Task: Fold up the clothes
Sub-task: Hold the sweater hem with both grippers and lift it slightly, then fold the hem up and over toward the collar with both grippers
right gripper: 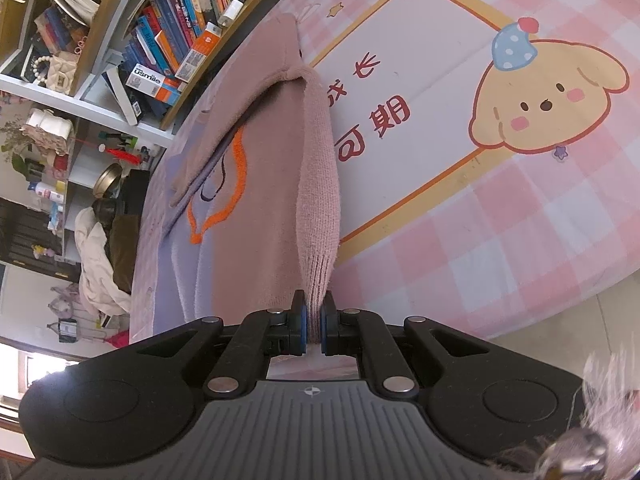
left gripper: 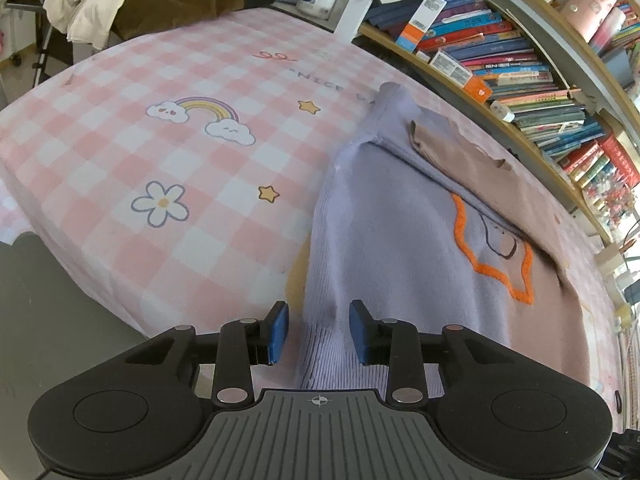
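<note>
A knit sweater, half lilac (left gripper: 392, 216) and half dusty pink (right gripper: 264, 184), with an orange star outline (left gripper: 496, 264), lies on a bed with a pink checked sheet (left gripper: 168, 152). In the left wrist view my left gripper (left gripper: 319, 330) is open, its blue pads either side of the lilac ribbed hem, which rises between them. In the right wrist view my right gripper (right gripper: 313, 326) is shut on the pink sleeve's ribbed cuff (right gripper: 316, 272), and the sleeve runs away from it along the sweater's edge.
A curved bookshelf (left gripper: 520, 64) full of books runs along the far side of the bed. A heap of cream and brown clothes (left gripper: 132, 0) lies at the bed's far end. The floor (right gripper: 580, 320) shows beyond the bed's near edge.
</note>
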{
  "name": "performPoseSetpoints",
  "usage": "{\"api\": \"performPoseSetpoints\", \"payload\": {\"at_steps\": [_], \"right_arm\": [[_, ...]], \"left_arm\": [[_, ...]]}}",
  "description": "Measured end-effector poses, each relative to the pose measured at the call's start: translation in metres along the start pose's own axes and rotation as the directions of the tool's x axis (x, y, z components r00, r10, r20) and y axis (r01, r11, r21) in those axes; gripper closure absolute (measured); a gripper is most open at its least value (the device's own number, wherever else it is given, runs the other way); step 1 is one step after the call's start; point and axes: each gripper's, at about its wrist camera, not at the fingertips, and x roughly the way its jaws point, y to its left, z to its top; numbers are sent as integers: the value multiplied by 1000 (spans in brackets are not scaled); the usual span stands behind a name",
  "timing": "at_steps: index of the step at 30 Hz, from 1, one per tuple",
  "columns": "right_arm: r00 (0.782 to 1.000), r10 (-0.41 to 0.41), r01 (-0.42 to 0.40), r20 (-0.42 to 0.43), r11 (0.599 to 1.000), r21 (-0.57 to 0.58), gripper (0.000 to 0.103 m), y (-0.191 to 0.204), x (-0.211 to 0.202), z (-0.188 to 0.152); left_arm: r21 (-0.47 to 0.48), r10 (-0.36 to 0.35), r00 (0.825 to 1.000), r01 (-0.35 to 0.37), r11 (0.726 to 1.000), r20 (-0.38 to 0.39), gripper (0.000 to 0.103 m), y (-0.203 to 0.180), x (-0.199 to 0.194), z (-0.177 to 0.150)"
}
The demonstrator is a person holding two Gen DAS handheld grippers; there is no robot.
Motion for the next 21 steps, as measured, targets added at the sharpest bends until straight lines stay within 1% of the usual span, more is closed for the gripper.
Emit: {"api": "performPoseSetpoints", "payload": {"at_steps": [1, 2, 3, 9, 14, 18, 21], "right_arm": [[1000, 0, 0, -1, 1000, -1, 97, 0, 0, 0], [1000, 0, 0, -2, 1000, -1, 97, 0, 0, -1], [1000, 0, 0, -2, 1000, -2, 97, 0, 0, -1], [1000, 0, 0, -7, 1000, -6, 97, -1, 0, -3], [1000, 0, 0, -11, 1000, -10, 97, -2, 0, -5], [1000, 0, 0, -14, 1000, -13, 97, -2, 0, -6], [1000, 0, 0, -16, 1000, -15, 97, -2, 0, -7]], "left_arm": [[3, 1, 1000, -1, 1000, -9, 93, 0, 1, 0], [5, -1, 1000, 1, 1000, -15, 98, 0, 1, 0], [4, -10, 1000, 10, 1000, -15, 99, 0, -1, -1], [-9, -70, 997, 70, 998, -23, 99, 7, -20, -8], [-66, -120, 992, 117, 991, -35, 99, 13, -35, -14], [-76, -139, 988, 134, 988, -70, 99, 14, -37, -23], [-116, -167, 984, 159, 980, -64, 99, 18, -38, -23]]}}
